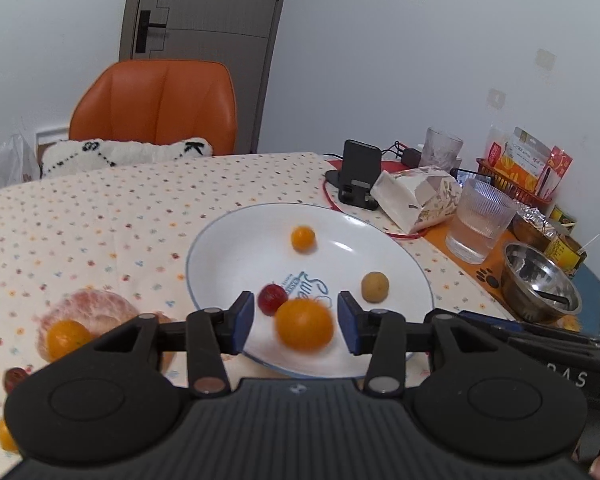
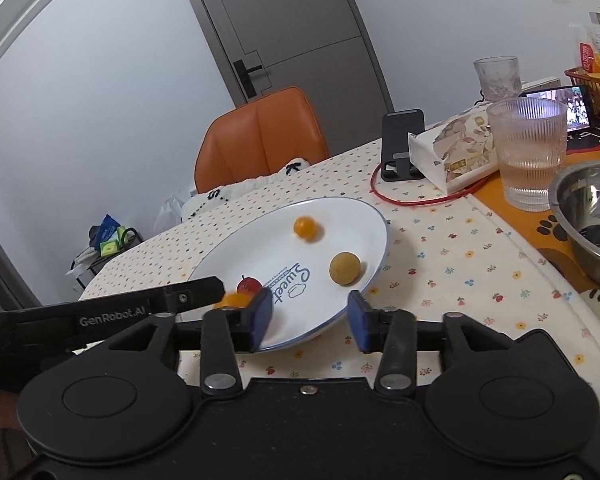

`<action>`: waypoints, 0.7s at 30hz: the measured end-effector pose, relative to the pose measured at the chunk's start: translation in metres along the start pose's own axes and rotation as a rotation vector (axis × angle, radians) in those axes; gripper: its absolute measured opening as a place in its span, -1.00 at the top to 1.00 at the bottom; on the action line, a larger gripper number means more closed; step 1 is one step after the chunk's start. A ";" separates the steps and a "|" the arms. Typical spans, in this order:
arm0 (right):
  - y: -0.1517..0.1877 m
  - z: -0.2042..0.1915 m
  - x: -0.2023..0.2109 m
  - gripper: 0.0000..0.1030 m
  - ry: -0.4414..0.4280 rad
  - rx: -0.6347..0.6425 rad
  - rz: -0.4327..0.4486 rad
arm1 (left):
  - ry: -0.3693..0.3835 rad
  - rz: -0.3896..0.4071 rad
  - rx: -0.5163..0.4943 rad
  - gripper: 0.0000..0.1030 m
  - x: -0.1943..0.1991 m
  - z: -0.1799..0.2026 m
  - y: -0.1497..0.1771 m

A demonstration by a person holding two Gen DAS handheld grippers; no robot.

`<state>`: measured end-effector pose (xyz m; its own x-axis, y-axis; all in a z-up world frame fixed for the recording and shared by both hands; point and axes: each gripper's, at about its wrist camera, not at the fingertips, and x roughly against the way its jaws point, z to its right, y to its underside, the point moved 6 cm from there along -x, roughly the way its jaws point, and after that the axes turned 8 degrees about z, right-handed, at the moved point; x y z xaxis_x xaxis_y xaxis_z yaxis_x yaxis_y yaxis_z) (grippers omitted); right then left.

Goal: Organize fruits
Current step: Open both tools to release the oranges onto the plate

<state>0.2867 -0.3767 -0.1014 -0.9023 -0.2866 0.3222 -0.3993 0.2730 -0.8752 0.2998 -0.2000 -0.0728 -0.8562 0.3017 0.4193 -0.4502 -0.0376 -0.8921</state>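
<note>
A white plate [image 1: 204, 240] [image 2: 376, 220] lies on the dotted tablecloth. On it are a small orange fruit [image 1: 303, 239] [image 2: 305, 227], a red fruit [image 1: 271, 298] [image 2: 249, 285] and a tan round fruit [image 1: 375, 287] [image 2: 344, 267]. My left gripper [image 1: 296, 326] is open over the plate's near side. A larger orange fruit [image 1: 304, 330] [image 2: 234, 300], blurred, sits between its blue pads with a gap on each side. My right gripper [image 2: 310, 320] is open over the plate's near rim with nothing between its fingers.
Left of the plate lie a peeled pink citrus [image 1: 92, 306], an orange fruit [image 1: 66, 338], a dark red fruit [image 1: 15, 378] and another orange one [image 1: 6, 434]. Right of the plate stand a water glass [image 2: 530, 152], a steel bowl [image 2: 588, 216], a tissue pack [image 2: 456, 156] and a phone stand [image 2: 400, 148].
</note>
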 end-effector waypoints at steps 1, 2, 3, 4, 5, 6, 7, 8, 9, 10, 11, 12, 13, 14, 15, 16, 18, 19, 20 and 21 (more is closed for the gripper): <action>0.000 0.000 0.000 0.06 0.000 0.000 0.001 | -0.004 0.000 0.002 0.00 0.002 -0.002 -0.001; 0.000 -0.002 0.000 0.04 -0.001 0.001 0.000 | -0.009 0.004 0.006 -0.09 0.005 -0.004 -0.001; 0.000 -0.003 0.000 0.03 -0.004 0.002 0.001 | -0.015 0.009 0.010 -0.16 0.007 -0.007 -0.002; 0.000 -0.005 0.000 0.00 -0.008 0.003 0.001 | -0.022 0.014 0.013 -0.20 0.010 -0.009 -0.002; 0.000 -0.007 0.000 -0.04 -0.011 0.005 0.003 | -0.029 0.017 0.017 -0.28 0.013 -0.012 -0.002; 0.000 -0.009 0.000 -0.07 -0.013 0.008 0.003 | -0.039 0.019 0.021 -0.36 0.015 -0.014 -0.003; 0.000 -0.011 0.000 -0.09 -0.016 0.012 0.004 | -0.047 0.021 0.027 -0.39 0.018 -0.017 -0.003; 0.000 -0.013 0.000 -0.11 -0.020 0.015 0.004 | -0.053 0.025 0.034 -0.43 0.021 -0.020 -0.003; 0.000 -0.016 0.000 -0.13 -0.024 0.017 0.003 | -0.058 0.027 0.041 -0.48 0.024 -0.023 -0.003; 0.000 -0.018 0.000 -0.18 -0.027 0.019 0.004 | -0.065 0.030 0.048 -0.51 0.026 -0.026 -0.003; 0.000 -0.021 0.000 -0.24 -0.031 0.022 0.005 | -0.071 0.033 0.055 -0.54 0.029 -0.029 -0.003; 0.000 -0.023 0.000 -0.27 -0.034 0.024 0.005 | -0.078 0.037 0.061 -0.57 0.033 -0.032 -0.003; 0.000 -0.026 0.001 -0.36 -0.038 0.027 0.007 | -0.084 0.040 0.065 -0.61 0.036 -0.035 -0.003; 0.001 -0.029 0.001 -0.44 -0.043 0.028 0.008 | -0.091 0.042 0.070 -0.62 0.038 -0.038 -0.003; 0.001 -0.031 0.002 -0.47 -0.047 0.030 0.009 | -0.096 0.043 0.076 -0.65 0.041 -0.040 -0.003; 0.002 -0.033 0.002 -0.50 -0.052 0.032 0.009 | -0.099 0.045 0.083 -0.67 0.043 -0.043 -0.002; 0.003 -0.038 0.002 -0.53 -0.060 0.036 0.006 | -0.112 0.049 0.095 -0.70 0.049 -0.050 0.001; 0.003 -0.040 0.002 -0.57 -0.066 0.037 0.005 | -0.123 0.049 0.100 -0.71 0.051 -0.053 0.002; 0.004 -0.043 0.002 -0.63 -0.071 0.039 0.005 | -0.130 0.049 0.103 -0.71 0.053 -0.056 0.003; 0.004 -0.045 0.002 -0.66 -0.076 0.041 0.005 | -0.137 0.048 0.105 -0.72 0.055 -0.058 0.004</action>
<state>0.2758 -0.3351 -0.0880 -0.8887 -0.3543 0.2910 -0.3865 0.2376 -0.8912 0.2652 -0.1280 -0.0628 -0.9007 0.1652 0.4018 -0.4256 -0.1498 -0.8924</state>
